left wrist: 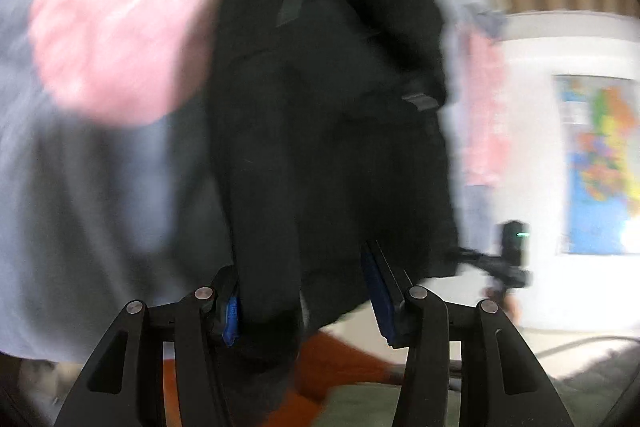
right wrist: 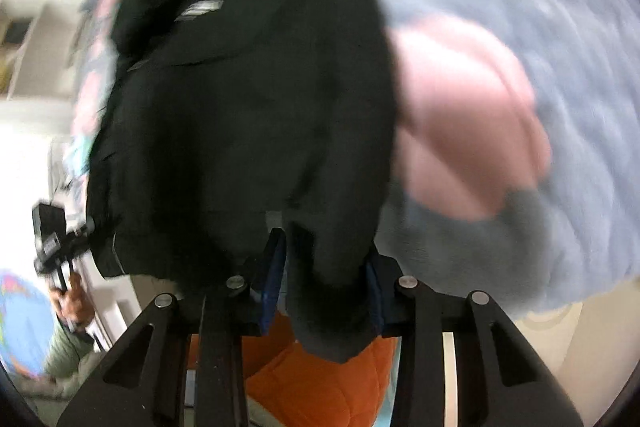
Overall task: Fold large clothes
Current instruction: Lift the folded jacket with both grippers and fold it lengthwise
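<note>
A large black jacket [left wrist: 328, 107] hangs in the air, blurred by motion. My left gripper [left wrist: 304, 303] is shut on a thick fold of its edge between the blue pads [left wrist: 380, 299]. In the right wrist view the same black jacket [right wrist: 248, 99] fills the middle. My right gripper [right wrist: 324, 291] is shut on another thick part of its edge. Each gripper shows in the other's view: the right one [left wrist: 508, 259] at the left view's right side, the left one [right wrist: 56, 243] at the right view's left side.
A pale blue-grey bed cover [right wrist: 520, 7] with a pink cushion [right wrist: 460, 115] lies behind the jacket; the cushion also shows in the left wrist view [left wrist: 120, 27]. An orange cloth [right wrist: 320, 379] lies below. A coloured map [left wrist: 600, 163] hangs on a white wall.
</note>
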A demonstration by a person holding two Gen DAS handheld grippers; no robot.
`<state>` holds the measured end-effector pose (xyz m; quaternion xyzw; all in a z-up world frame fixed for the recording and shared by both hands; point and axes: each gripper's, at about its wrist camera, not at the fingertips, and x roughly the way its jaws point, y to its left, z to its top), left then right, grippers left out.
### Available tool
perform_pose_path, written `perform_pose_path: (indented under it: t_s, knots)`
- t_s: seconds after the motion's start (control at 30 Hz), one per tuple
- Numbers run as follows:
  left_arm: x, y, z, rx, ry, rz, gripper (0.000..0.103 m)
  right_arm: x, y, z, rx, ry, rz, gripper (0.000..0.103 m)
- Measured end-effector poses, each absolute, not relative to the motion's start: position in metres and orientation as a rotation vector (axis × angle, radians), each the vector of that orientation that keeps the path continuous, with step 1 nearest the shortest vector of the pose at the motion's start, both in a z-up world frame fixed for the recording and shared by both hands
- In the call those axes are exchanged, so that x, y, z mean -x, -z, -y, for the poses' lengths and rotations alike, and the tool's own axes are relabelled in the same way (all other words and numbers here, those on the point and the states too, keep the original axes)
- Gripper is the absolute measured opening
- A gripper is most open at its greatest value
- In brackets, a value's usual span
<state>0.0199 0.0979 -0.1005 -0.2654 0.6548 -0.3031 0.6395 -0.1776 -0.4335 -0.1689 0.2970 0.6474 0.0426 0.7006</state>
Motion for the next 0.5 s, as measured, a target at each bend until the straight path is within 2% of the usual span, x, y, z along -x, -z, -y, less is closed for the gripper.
perform_pose_path:
  t_s: [0.1,0.23,0.3,0.37,0.5]
  knots:
    - [-0.022,0.094,-0.094,0.661,0.733,-1.466,0.051,0.169,0.158,0.423,-0.669,-0.151,-1.417,0.042]
    - [-0.011,0.131,-0.09,0.608,0.622,-1.569,0.051,0.165,0.183,0.418,-0.651,-0.119,-1.488,0.042]
    - [0.004,0.152,-0.091,0.594,0.559,-1.623,0.051,0.17,0.203,0.42,-0.652,-0.075,-1.538,0.05]
    - [0.016,0.166,-0.093,0.599,0.534,-1.668,0.051,0.179,0.219,0.422,-0.678,-0.06,-1.568,0.054]
    - [0.02,0.166,-0.093,0.634,0.532,-1.668,0.051,0.181,0.22,0.425,-0.779,-0.084,-1.539,0.057]
